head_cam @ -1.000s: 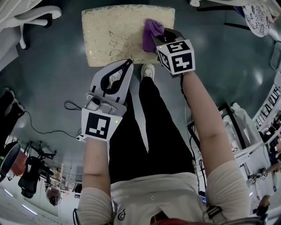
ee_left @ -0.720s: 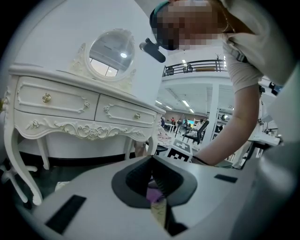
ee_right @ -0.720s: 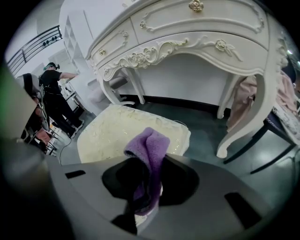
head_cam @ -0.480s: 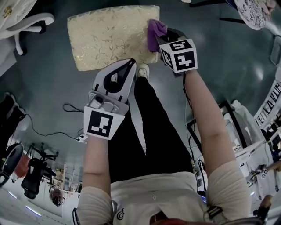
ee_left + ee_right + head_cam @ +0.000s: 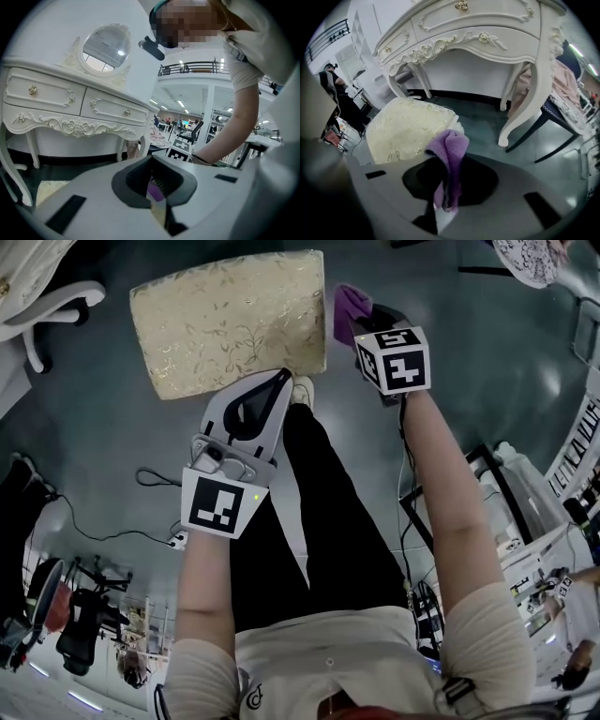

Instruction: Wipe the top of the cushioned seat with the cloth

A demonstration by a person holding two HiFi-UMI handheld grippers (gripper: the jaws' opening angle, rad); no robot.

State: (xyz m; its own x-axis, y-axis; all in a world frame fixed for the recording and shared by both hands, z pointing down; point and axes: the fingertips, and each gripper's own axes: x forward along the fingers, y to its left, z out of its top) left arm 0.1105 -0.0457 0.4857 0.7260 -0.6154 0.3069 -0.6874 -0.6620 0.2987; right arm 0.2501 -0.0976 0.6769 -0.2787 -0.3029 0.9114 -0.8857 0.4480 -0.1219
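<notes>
**While the right gripper (image 5: 359,317) pinches the cloth (image 5: 347,302), the left gripper (image 5: 277,377) grips nothing**

Where the view is nearest, the left gripper hangs above a dark trouser leg (image 5: 319,512). Its jaws are together with nothing between them, and their tips are near the front edge of the seat (image 5: 230,320). Farther out, the right gripper's jaws are clamped on the purple cloth, which bunches above them and droops below. In the head view the cloth sits just beside the right edge of the cream, leaf-patterned seat, off its top. Whether the two touch cannot be told. Beyond the seat stands a white carved table (image 5: 487,28).
</notes>
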